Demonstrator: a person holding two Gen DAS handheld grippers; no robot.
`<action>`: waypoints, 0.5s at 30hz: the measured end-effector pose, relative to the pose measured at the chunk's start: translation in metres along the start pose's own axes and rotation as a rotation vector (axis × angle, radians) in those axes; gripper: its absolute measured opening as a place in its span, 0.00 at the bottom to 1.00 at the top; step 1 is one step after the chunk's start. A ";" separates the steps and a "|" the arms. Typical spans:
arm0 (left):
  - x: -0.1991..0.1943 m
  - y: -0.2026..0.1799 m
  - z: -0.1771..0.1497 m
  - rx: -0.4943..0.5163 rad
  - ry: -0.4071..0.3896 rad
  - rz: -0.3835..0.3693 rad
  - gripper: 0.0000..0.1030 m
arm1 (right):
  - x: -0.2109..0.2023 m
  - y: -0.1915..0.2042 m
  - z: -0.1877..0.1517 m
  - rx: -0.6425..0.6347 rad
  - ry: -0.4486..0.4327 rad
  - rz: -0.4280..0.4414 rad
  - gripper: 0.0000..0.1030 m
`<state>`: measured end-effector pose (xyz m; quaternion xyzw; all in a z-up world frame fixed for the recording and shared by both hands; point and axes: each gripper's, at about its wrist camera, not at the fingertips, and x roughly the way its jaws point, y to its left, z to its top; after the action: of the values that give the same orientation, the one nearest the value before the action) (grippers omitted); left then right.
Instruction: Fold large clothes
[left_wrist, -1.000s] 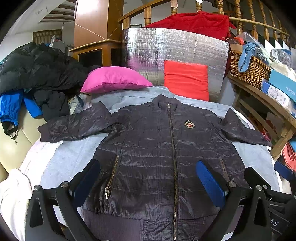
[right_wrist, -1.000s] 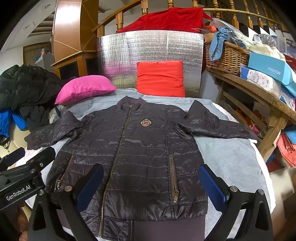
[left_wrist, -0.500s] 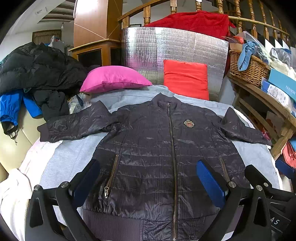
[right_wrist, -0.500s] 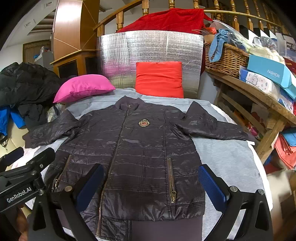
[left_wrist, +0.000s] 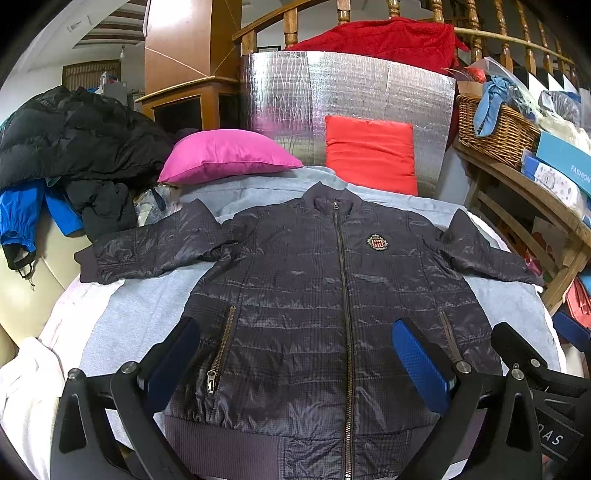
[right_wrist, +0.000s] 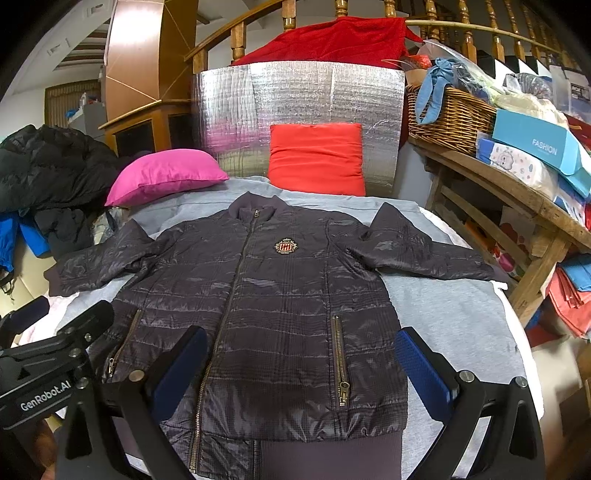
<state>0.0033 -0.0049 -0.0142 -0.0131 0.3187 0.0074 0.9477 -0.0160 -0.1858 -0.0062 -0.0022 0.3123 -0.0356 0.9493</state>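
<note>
Jacket (left_wrist: 332, 302), dark quilted, zipped to the collar, lying flat and face up on a grey sheet (left_wrist: 147, 295) with both sleeves spread sideways. Embroidered crest badge (left_wrist: 376, 243) on the chest; one zipped pocket on each front panel; ribbed hem at the near edge.

Left gripper (left_wrist: 295, 365): held above the hem end of the jacket, blue-padded fingers (left_wrist: 417, 362) spread wide, nothing between them. The jacket's lower front and central zip show in the gap.

Right gripper (right_wrist: 299, 369): likewise over the near end, toward the wearer's-left pocket side, jaws wide apart and holding nothing. Whether either claw touches the fabric cannot be told.

Behind the collar: pink pillow (left_wrist: 225, 157) lying on the sheet, and red cushion (left_wrist: 371, 153) propped upright against a silver foil panel (left_wrist: 332, 88). Red fabric (left_wrist: 376, 40) draped on the wooden railing (left_wrist: 498, 37) above the panel.

To the left: black puffer coat (left_wrist: 70, 136) heaped over a blue garment (left_wrist: 22, 214).

To the right: wooden bench (right_wrist: 498, 184) carrying a wicker basket (right_wrist: 450, 110) and a blue box (right_wrist: 535, 147) marked FASHION.
</note>
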 end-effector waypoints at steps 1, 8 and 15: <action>0.000 0.000 0.000 0.000 0.001 -0.002 1.00 | 0.000 0.000 0.000 0.000 0.001 0.000 1.00; 0.000 0.000 0.000 -0.003 0.002 0.000 1.00 | -0.001 0.003 0.000 -0.008 -0.001 0.001 1.00; -0.001 0.000 0.001 -0.008 0.003 0.001 1.00 | 0.000 0.005 0.000 -0.014 0.001 0.001 1.00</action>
<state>0.0034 -0.0050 -0.0128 -0.0170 0.3201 0.0092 0.9472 -0.0155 -0.1809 -0.0068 -0.0086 0.3129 -0.0330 0.9492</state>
